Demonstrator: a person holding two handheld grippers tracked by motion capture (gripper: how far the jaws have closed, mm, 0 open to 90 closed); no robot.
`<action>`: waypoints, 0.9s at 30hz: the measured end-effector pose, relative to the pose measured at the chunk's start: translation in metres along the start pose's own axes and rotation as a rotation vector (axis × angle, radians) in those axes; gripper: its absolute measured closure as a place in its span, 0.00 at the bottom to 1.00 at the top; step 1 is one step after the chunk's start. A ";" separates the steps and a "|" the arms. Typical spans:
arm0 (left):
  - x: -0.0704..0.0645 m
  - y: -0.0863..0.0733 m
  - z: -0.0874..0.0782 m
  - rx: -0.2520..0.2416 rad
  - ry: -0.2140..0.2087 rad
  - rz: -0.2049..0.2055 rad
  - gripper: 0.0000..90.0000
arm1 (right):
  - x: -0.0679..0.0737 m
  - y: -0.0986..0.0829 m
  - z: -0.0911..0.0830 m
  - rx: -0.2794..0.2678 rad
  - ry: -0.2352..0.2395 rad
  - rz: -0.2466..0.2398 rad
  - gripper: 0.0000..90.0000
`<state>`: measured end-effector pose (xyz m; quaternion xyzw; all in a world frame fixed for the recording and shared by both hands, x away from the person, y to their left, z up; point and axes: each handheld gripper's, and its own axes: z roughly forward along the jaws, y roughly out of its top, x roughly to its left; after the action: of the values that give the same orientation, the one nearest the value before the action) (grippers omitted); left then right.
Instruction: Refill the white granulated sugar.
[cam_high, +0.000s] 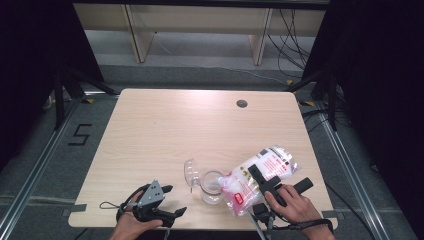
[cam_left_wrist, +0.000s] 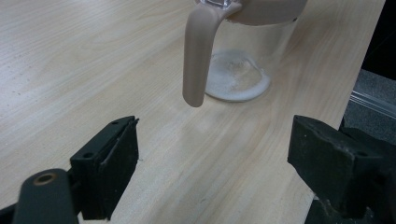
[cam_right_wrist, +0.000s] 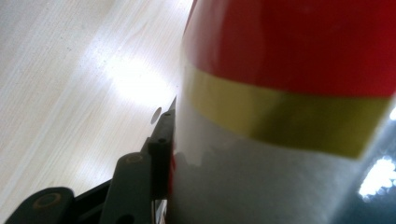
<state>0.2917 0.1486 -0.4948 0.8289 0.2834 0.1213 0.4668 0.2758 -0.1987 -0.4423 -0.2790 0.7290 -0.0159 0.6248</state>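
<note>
Tilting bag (cam_high: 260, 177) clamped in right hand-held gripper (cam_high: 267, 186) over jug (cam_high: 212, 186), left hand-held gripper (cam_high: 167, 200) wide

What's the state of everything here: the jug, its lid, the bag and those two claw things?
Glass jug: upright, a little white powder at the bottom.
Jug lid: flipped open.
Plastic bag: tilted, low end at the jug's rim.
Left gripper: open, holding nothing, facing the jug handle.
Right gripper: shut on the bag.
</note>
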 end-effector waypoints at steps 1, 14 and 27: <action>0.000 0.000 0.000 0.000 0.000 0.000 0.18 | 0.000 0.000 0.000 0.001 -0.001 -0.001 0.61; 0.000 0.000 0.000 0.005 0.002 0.005 0.18 | 0.000 0.001 0.000 -0.005 0.007 0.012 0.61; -0.002 -0.001 0.001 -0.009 0.007 -0.028 0.18 | -0.002 0.000 0.000 -0.001 -0.003 -0.029 0.62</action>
<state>0.2903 0.1469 -0.4962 0.8224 0.2960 0.1188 0.4712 0.2766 -0.1981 -0.4404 -0.2900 0.7240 -0.0242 0.6254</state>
